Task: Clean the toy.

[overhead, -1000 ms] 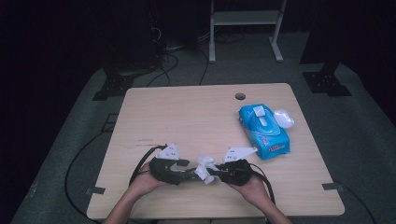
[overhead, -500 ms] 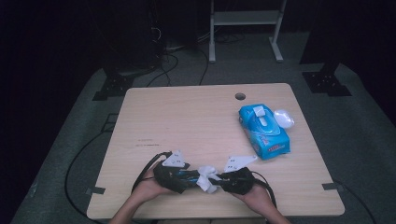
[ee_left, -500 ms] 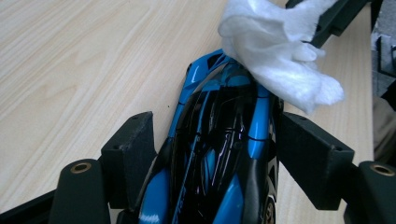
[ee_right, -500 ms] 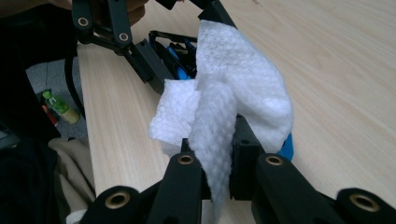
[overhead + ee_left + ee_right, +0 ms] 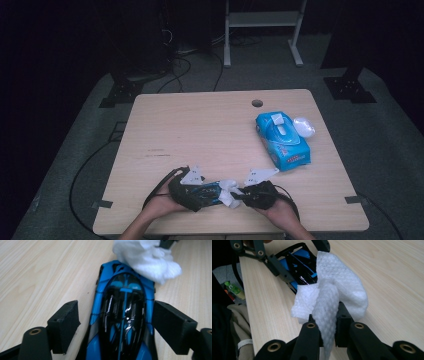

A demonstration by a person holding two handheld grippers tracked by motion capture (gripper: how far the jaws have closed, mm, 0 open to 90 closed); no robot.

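The high view looks down from above on the whole table (image 5: 215, 130). Each gripper view sits very close, low over the wood. All three see the toy car (image 5: 122, 315) and the wipe (image 5: 337, 297).

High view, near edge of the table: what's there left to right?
Left tongs → blue and black toy car lying between their open jaws → crumpled white wipe → right tongs shut on that wipe. Farther right and back: blue wipes pack.
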